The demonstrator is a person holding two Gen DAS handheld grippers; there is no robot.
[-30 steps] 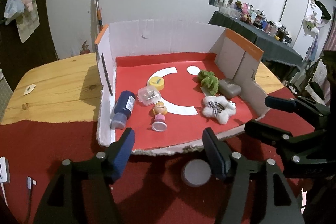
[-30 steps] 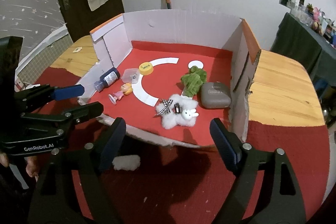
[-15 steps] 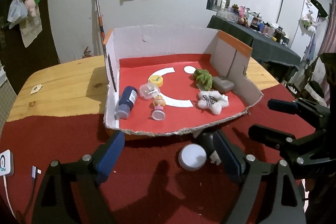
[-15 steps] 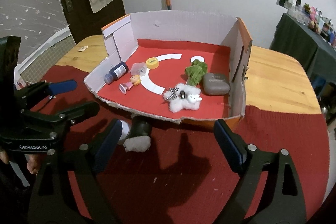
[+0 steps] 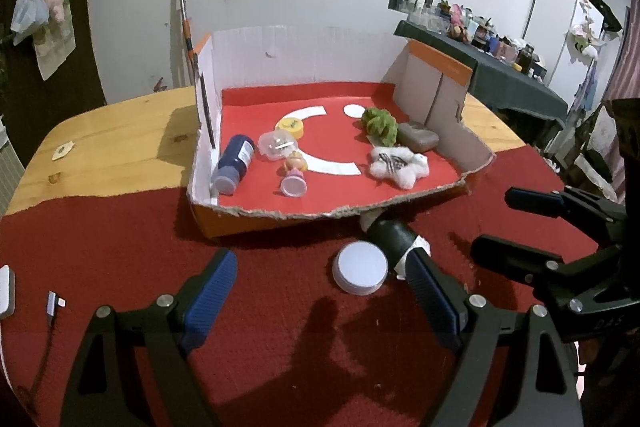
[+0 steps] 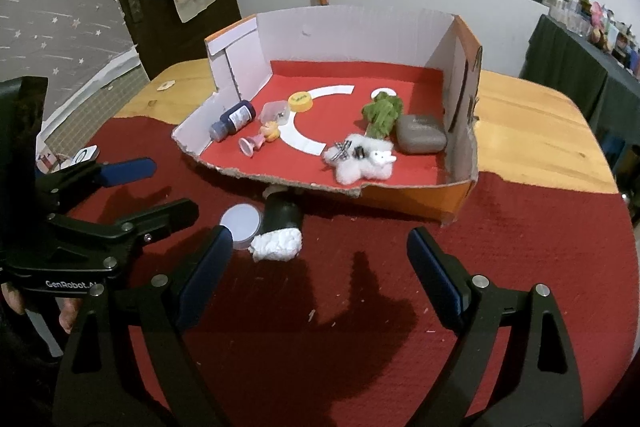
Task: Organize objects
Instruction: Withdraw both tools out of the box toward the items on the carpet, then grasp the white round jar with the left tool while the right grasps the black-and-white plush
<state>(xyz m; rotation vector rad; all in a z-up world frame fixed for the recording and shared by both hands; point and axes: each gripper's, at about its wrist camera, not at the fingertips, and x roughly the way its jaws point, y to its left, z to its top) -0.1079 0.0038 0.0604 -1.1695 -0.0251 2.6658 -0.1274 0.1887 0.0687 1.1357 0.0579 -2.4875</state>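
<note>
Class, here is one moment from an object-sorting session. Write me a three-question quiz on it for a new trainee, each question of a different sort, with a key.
1. True or false: the blue bottle stands upright in the cardboard box.
2. Which lies outside the box, on the red cloth? A) grey case B) white round lid C) yellow cap
3. Fill in: the left gripper and the right gripper both have their fingers ____.

Key: 1 false, it lies on its side. 2 B. 3 open, holding nothing.
</note>
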